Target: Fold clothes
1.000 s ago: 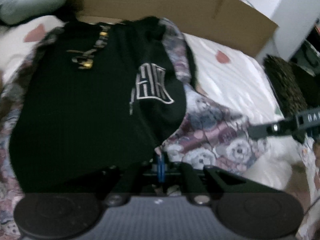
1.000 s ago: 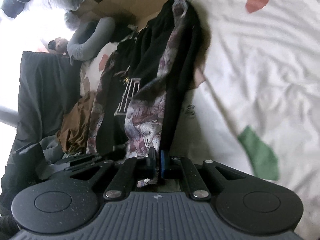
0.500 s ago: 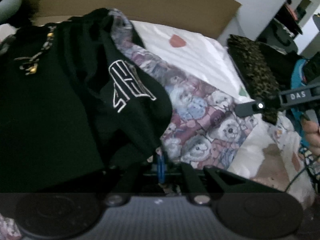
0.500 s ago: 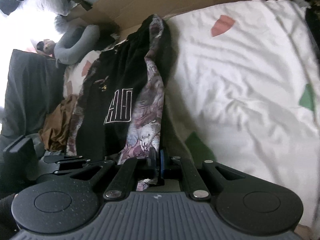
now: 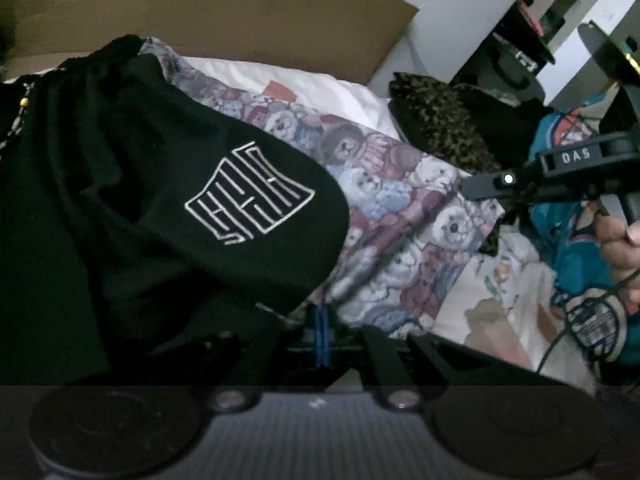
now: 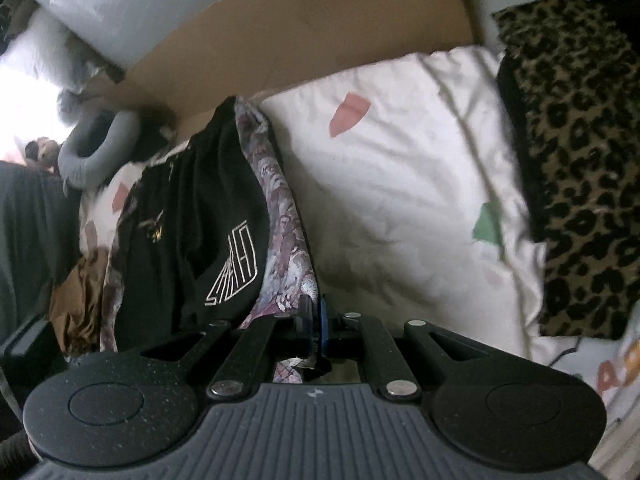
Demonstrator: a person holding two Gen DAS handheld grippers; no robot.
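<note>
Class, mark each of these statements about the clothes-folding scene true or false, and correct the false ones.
1. The right gripper is clamped on the teddy-bear print fabric. True.
2. The black garment bears a white line logo. True.
3. The bedsheet is plain dark blue. False: it is white with coloured patches.
4. A leopard-print item lies beside the sheet. True.
5. The left gripper stands wide open. False: it is shut on the fabric edge.
</note>
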